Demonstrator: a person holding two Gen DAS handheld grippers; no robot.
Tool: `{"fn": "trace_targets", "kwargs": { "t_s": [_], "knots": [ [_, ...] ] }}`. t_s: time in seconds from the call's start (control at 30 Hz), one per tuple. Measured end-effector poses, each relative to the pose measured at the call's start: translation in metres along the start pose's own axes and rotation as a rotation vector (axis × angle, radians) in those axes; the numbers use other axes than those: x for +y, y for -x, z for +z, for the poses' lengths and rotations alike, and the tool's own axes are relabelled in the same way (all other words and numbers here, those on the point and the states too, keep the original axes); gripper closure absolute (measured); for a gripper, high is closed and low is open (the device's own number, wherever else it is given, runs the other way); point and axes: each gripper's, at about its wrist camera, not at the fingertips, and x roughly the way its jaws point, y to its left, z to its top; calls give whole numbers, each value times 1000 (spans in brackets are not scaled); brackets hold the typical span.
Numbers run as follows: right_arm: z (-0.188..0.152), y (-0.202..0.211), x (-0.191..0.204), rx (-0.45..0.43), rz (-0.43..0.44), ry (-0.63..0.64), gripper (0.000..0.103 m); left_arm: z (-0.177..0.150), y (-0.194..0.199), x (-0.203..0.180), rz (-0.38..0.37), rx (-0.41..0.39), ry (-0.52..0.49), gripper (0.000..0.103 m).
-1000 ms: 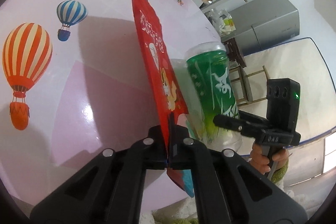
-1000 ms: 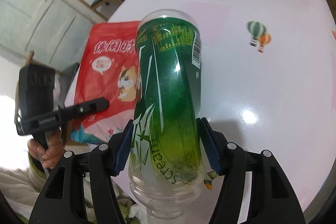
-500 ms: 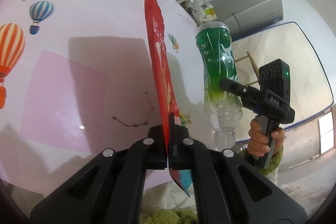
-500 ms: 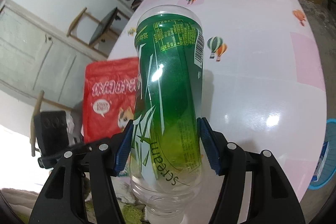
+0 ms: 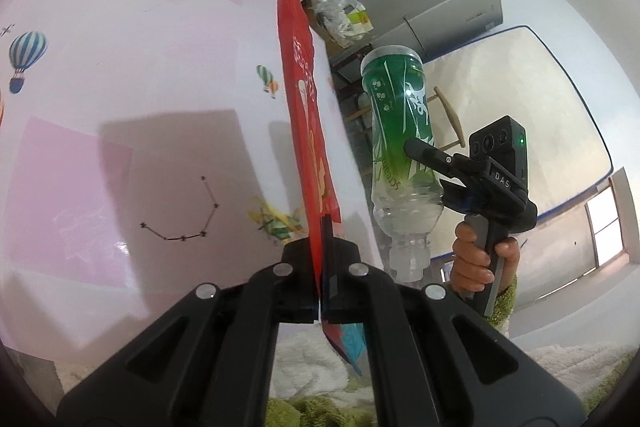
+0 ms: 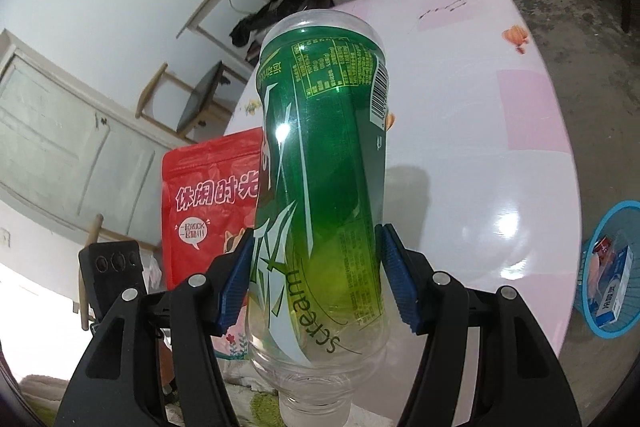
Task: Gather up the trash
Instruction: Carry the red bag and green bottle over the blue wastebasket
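Observation:
My left gripper (image 5: pixel 322 247) is shut on a flat red snack bag (image 5: pixel 306 115), which stands on edge above the pink table (image 5: pixel 120 107). The same red snack bag (image 6: pixel 208 203) shows face-on in the right wrist view, behind the bottle. My right gripper (image 6: pixel 316 275) is shut on an empty green-labelled plastic bottle (image 6: pixel 320 187), held neck down with its blue pads pressed on both sides. From the left wrist view, the green bottle (image 5: pixel 396 131) and the right gripper (image 5: pixel 436 171) hang off the table's right edge, with a hand (image 5: pixel 476 259) on the handle.
A blue mesh bin (image 6: pixel 612 267) with a small box inside stands on the floor beyond the table's right side. The pink table (image 6: pixel 480 147) carries balloon prints. Shelves, a wooden chair (image 6: pixel 188 99) and a grey cabinet (image 5: pixel 436 11) line the walls.
Both grippers have risen and drawn back from the table with their loads. The bottle has swung off the table's edge, and the blue bin has come into the right wrist view.

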Motion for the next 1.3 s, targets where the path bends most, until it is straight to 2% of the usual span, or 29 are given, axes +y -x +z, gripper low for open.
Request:
{"fn": "trace_targets", "kwargs": {
  "t_s": [0.3,1.0,1.13,1.3],
  "knots": [
    [-7,30,-8,-67,-1,-27,43,11,-20,-2,-25,8,-38,103],
    [-23,78,-31,-142,-1,-62,43,40,-34,-10,-63,33,-119,103],
    [-28,95,-40,-177,-6,-81,43,48,-42,-13,-74,53,-140,103],
    [-47,136,-59,-266,-45,-138,43,60,-57,-21,-93,97,-194,103]
  ]
}}
